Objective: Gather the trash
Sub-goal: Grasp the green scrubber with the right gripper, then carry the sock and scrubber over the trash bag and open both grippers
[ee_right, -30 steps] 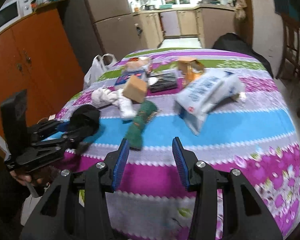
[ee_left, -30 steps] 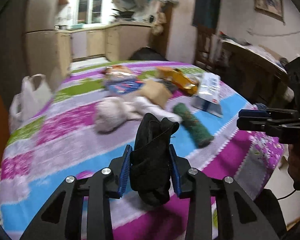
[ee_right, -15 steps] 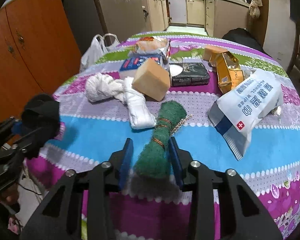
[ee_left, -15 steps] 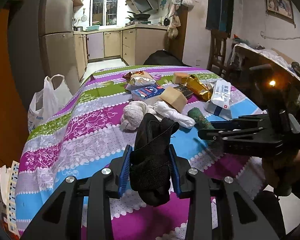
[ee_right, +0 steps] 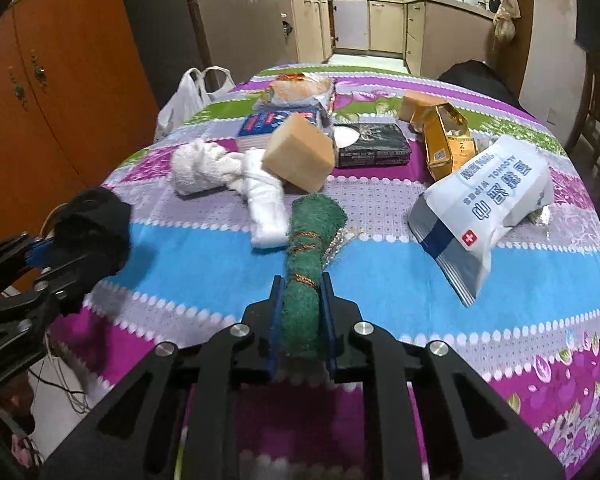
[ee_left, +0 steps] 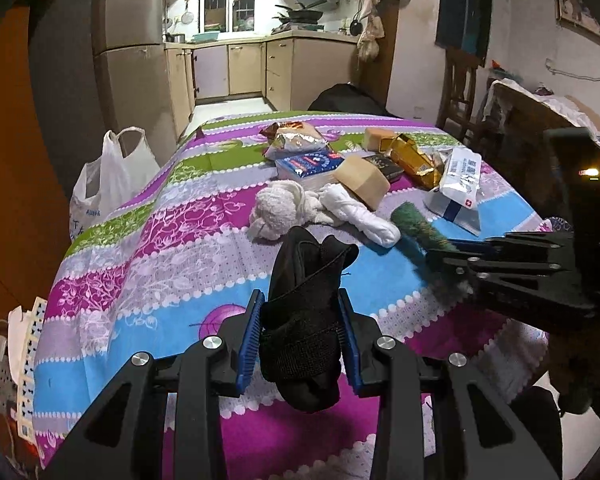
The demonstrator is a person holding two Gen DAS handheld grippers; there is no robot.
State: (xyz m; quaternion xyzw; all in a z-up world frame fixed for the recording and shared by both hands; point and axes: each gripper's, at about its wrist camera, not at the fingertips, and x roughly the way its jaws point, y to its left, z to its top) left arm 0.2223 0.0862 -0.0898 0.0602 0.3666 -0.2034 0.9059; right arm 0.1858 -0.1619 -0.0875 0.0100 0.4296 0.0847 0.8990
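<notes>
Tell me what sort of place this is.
Most likely a home's dining area opening onto a kitchen: a table under a flowered cloth, a tall fridge beside it, and kitchen cabinets under a window at the back.

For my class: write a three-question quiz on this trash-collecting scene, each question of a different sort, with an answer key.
1. True or false: the left gripper is shut on a black cloth bundle.
2. Multiple choice: what does the right gripper grip? A) the alcohol wipes pack B) the green rolled scrubber C) the tan block
3. Short answer: where does the white plastic bag sit, relative to the table?

Key
1. True; its pads press the bundle from both sides.
2. B; the jaws have just been closing on its near end.
3. Off the table, beside its far left edge, near the fridge.
</notes>
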